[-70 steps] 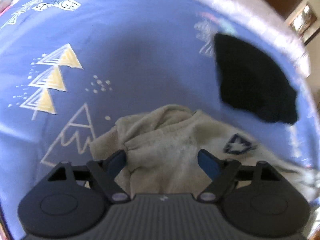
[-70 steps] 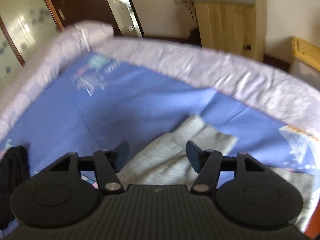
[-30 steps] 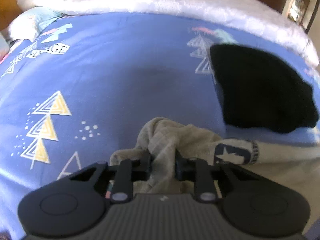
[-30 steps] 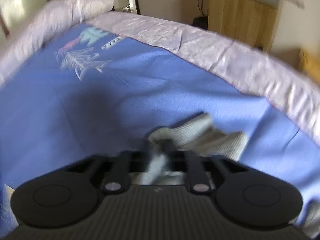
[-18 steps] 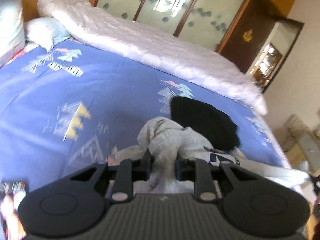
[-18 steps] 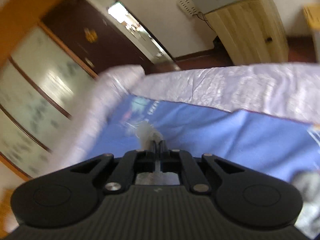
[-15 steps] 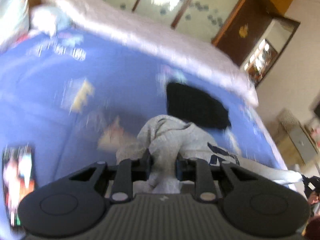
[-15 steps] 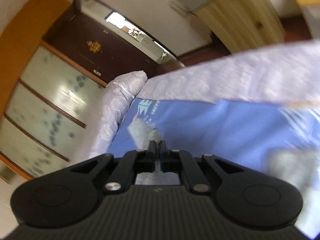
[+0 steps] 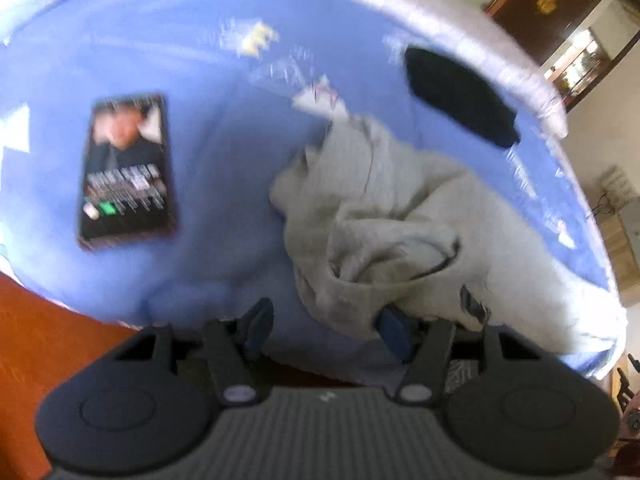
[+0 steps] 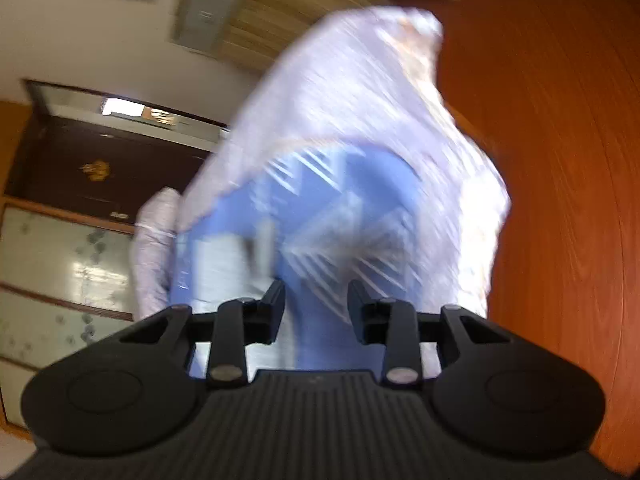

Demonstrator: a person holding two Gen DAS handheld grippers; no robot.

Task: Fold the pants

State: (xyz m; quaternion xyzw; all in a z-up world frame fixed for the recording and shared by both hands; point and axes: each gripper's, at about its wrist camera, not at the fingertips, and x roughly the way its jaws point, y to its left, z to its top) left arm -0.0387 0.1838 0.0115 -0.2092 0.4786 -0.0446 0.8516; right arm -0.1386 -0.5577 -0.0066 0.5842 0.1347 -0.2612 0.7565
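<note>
The grey pants lie in a crumpled heap on the blue bedspread, near the bed's front edge. My left gripper is open just in front of the heap; its right finger touches the cloth and nothing sits between the fingers. My right gripper is open and empty, at the bed's corner. A blurred grey strip of the pants shows to its left.
A phone with a lit screen lies on the bedspread, left of the pants. A black garment lies beyond them. A pale quilt hangs over the bed's corner. Red-brown wooden floor lies beside the bed.
Both grippers have opened and let the pants go. The pants have dropped into a heap near the front edge. Both grippers have drawn back toward the bed's edge.
</note>
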